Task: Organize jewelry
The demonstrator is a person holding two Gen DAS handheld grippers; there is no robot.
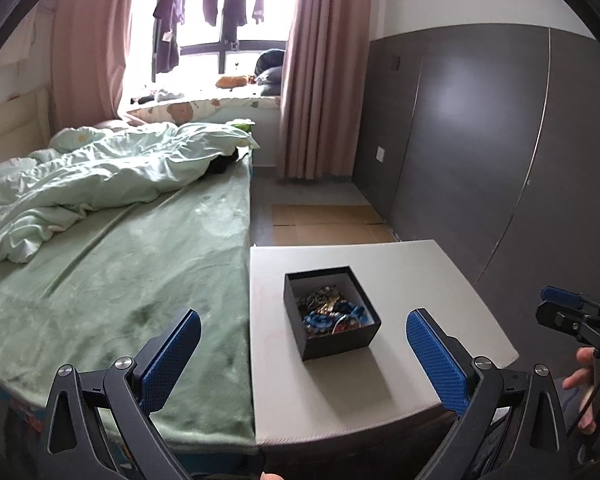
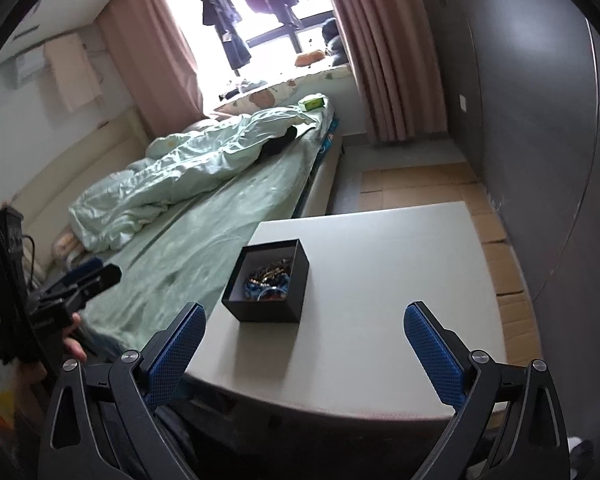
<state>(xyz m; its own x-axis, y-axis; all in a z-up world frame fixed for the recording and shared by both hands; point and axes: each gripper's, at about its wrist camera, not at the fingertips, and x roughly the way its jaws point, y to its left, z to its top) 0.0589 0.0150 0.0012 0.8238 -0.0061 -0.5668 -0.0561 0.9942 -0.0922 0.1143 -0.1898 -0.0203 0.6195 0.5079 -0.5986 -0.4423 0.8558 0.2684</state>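
Note:
A small open black box (image 1: 332, 312) stands on a white table (image 1: 440, 304). It holds a tangle of jewelry (image 1: 332, 310), blue beads and gold-coloured pieces. The box also shows in the right wrist view (image 2: 268, 284) with the jewelry (image 2: 270, 278) inside. My left gripper (image 1: 304, 344) is open and empty, held back from the box at the table's near edge. My right gripper (image 2: 305, 336) is open and empty, also near the front edge, the box ahead and left of centre. Each gripper shows at the edge of the other's view.
A bed (image 1: 140, 264) with a green sheet and a rumpled pale quilt (image 1: 100, 172) abuts the table's left side. A dark grey wall (image 1: 480, 140) runs along the right. Flat cardboard (image 1: 328, 224) lies on the floor beyond the table. Pink curtains (image 1: 320, 72) frame a window.

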